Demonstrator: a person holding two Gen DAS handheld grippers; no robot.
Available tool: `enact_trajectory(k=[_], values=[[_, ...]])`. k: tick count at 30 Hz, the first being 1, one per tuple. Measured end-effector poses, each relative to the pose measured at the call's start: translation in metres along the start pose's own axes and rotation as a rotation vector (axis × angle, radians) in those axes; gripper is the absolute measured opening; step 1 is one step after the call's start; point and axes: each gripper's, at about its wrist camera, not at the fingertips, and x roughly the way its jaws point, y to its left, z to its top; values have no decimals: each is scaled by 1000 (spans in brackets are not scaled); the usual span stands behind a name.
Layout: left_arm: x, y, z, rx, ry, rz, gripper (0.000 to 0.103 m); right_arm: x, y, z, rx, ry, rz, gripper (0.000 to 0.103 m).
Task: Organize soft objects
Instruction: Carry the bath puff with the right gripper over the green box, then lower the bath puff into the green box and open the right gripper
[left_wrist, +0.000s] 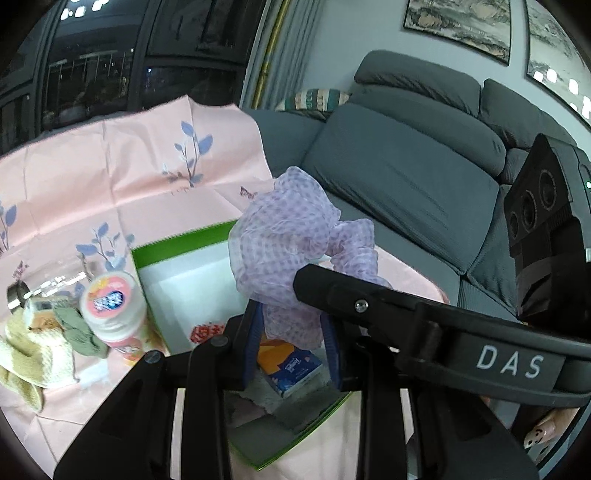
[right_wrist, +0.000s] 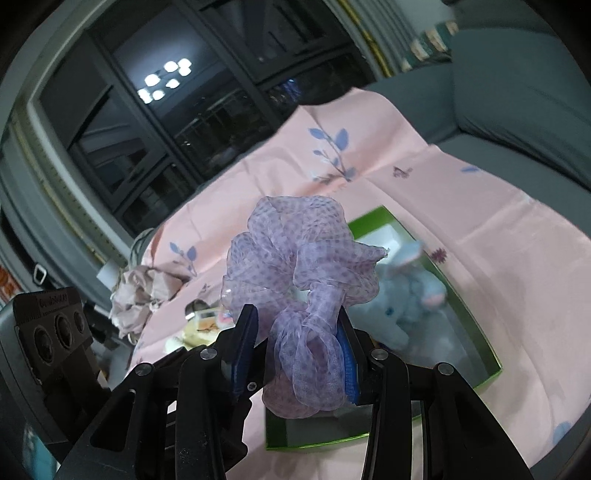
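While both the left gripper and right gripper apparently pinch the lilac scrunchie above the green box, lower it inside before releasing

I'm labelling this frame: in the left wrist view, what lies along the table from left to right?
Yellow cloth → green cloth → pink-lidded tub → green-edged box → purple dotted scrunchie, held in the left tool.
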Motion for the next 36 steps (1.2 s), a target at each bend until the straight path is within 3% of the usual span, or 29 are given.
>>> enact_trajectory(k=[11, 16, 22, 26, 29, 32, 36], values=[[37, 10, -8, -106, 127, -36, 27, 15, -35, 1, 108, 73, -86, 42], [44, 5, -11, -81, 167, -8, 29, 21, -44, 0, 134, 103, -113, 42], [52, 8, -19, -91, 198, -10, 31, 27, -50, -1, 147, 131, -239, 42], [52, 7, -22, -87, 209, -8, 38, 25, -55, -1, 167, 136, -259, 43], [48, 7, -23, -85, 201, -33, 47, 23, -53, 0, 166, 125, -273, 53], [41, 8, -24, -77, 184, -54, 55, 19, -47, 0, 144, 111, -284, 55], [27, 12, -23, -64, 163, -42, 64, 12, -39, 2, 125, 76, -260, 76]])
